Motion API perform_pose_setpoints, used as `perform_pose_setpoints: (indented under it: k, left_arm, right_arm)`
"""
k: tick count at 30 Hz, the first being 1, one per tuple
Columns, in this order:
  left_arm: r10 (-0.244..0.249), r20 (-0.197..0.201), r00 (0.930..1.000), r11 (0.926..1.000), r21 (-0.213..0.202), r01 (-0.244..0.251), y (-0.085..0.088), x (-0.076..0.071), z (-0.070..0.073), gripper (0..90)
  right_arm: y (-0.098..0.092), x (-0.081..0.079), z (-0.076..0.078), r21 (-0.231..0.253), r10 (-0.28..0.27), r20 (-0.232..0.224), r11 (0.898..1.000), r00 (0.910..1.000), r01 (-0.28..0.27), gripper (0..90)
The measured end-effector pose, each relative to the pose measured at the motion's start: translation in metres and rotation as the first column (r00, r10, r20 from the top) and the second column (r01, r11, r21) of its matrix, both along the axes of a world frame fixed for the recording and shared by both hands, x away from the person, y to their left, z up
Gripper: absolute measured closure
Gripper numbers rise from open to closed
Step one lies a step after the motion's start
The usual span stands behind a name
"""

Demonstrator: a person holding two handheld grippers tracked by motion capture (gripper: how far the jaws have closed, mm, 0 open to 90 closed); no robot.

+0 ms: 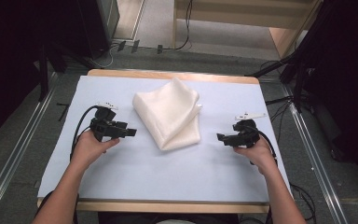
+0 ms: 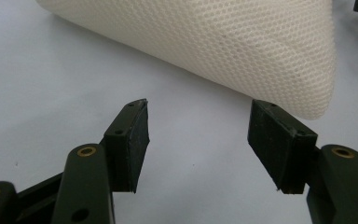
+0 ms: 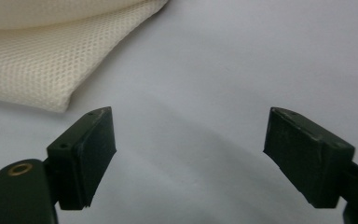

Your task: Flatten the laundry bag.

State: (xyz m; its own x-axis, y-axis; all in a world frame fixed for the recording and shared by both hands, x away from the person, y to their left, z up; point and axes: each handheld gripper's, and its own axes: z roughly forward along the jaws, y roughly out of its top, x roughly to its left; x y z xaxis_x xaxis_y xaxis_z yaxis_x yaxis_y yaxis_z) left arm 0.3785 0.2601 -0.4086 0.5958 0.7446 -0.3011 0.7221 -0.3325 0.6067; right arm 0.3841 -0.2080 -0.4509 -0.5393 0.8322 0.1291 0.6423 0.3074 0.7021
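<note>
A folded cream mesh cloth lies on the pale blue table cover, a little behind the middle. My left gripper sits to the cloth's left, pointing toward it, jaws open and empty. In the left gripper view the cloth lies just beyond the spread jaws of the left gripper, apart from them. My right gripper rests to the cloth's right, aimed at it, jaws wide. In the right gripper view the cloth's folded edge lies ahead at upper left of the right gripper, with bare cover between the jaws.
The table's wooden edge runs along the near side. Dark stands and cables crowd the floor at right, and a wooden shelf unit stands behind the table. Metal floor rails flank both sides.
</note>
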Motion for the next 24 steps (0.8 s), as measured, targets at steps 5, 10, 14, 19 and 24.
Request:
perform_pose_setpoints:
  k: [5, 10, 14, 19, 24]
  left_arm:
    - [-0.001, -0.002, 1.0000, 1.0000, 0.003, 0.001, -0.001, 0.000, 0.002, 38.7]
    - [-0.012, 0.007, 0.9999, 0.9998, 0.016, 0.012, -0.003, -0.001, 0.002, 38.5]
    - [-0.001, -0.009, 1.0000, 0.9988, 0.048, 0.002, -0.005, -0.001, 0.001, 39.5]
    - [-0.010, -0.012, 0.9999, 0.9993, 0.035, 0.011, -0.007, -0.002, 0.002, 43.7]
    - [-0.023, -0.015, 0.9996, 0.9991, 0.035, 0.023, -0.013, -0.003, 0.004, 46.5]
  right_arm:
    - [0.001, 0.001, 0.000, -0.014, -0.020, 0.008, 1.000, 0.9998, 0.020, 26.9]
    - [0.002, 0.001, 0.001, -0.003, -0.007, 0.015, 1.000, 0.9999, 0.007, 32.2]
    - [0.001, 0.003, 0.000, 0.030, 0.034, -0.027, 0.999, 0.9990, -0.033, 41.5]
    - [0.005, 0.005, 0.001, 0.068, 0.040, -0.048, 0.997, 0.9981, -0.037, 45.3]
    - [0.011, 0.002, 0.003, 0.094, 0.066, -0.087, 0.994, 0.9940, -0.058, 45.7]
